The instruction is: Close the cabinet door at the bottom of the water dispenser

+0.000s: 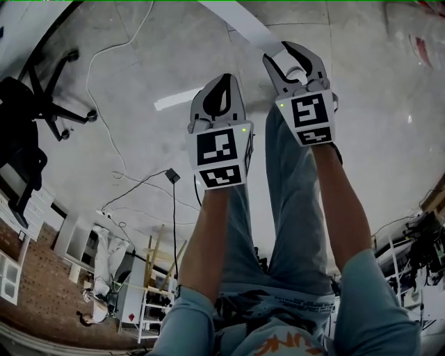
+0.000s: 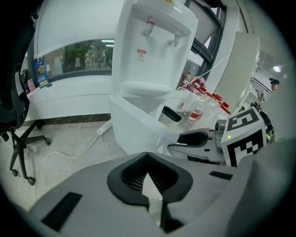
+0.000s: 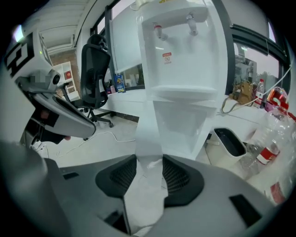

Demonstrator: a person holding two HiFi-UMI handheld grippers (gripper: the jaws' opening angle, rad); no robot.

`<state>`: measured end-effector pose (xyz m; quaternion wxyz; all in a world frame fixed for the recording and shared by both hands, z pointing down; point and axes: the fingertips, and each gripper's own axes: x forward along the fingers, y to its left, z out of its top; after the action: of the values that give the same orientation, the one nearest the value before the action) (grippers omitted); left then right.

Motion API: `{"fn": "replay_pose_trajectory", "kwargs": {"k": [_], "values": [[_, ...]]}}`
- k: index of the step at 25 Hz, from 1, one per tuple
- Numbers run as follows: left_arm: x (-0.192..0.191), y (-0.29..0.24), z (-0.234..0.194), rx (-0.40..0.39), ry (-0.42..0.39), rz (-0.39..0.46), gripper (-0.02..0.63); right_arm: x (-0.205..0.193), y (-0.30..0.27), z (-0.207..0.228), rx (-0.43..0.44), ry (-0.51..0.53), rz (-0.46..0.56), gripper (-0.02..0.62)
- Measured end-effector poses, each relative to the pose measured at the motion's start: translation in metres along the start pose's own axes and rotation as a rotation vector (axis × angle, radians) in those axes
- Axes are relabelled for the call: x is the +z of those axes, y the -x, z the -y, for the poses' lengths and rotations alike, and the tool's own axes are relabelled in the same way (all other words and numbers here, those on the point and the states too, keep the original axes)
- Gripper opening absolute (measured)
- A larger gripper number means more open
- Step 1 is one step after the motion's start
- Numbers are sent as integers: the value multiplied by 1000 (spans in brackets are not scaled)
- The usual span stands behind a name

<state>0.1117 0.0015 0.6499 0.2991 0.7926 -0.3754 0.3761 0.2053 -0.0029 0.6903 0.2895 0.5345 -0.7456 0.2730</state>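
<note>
The white water dispenser [image 2: 152, 55] [image 3: 185, 60] stands just ahead. Its bottom cabinet door [image 2: 138, 127] is swung open towards me and shows edge-on as a white strip [image 3: 149, 129] in the right gripper view. In the head view the door [image 1: 240, 17] runs up to my right gripper [image 1: 279, 52]. My right gripper [image 3: 149, 159] is open, with the door's edge at the gap between its jaws. My left gripper [image 1: 224, 78] [image 2: 147, 155] hangs shut and empty just left of the right gripper [image 2: 173, 144], short of the door.
A black office chair [image 1: 35, 104] [image 3: 95, 74] stands to the left. A white cable [image 1: 104, 83] and a power strip [image 2: 104, 129] lie on the floor. Right of the dispenser are a white bin [image 3: 231, 141] and plastic bottles [image 3: 273, 134].
</note>
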Motion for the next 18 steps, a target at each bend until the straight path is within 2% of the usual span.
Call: {"fn": "replay_pose_trajectory", "kwargs": {"k": [11, 18], "values": [[28, -26, 25, 3, 0, 12, 8, 14, -7, 70, -34, 75, 6, 189], [51, -43, 44, 14, -1, 27, 8, 25, -15, 105, -20, 87, 15, 195]]}}
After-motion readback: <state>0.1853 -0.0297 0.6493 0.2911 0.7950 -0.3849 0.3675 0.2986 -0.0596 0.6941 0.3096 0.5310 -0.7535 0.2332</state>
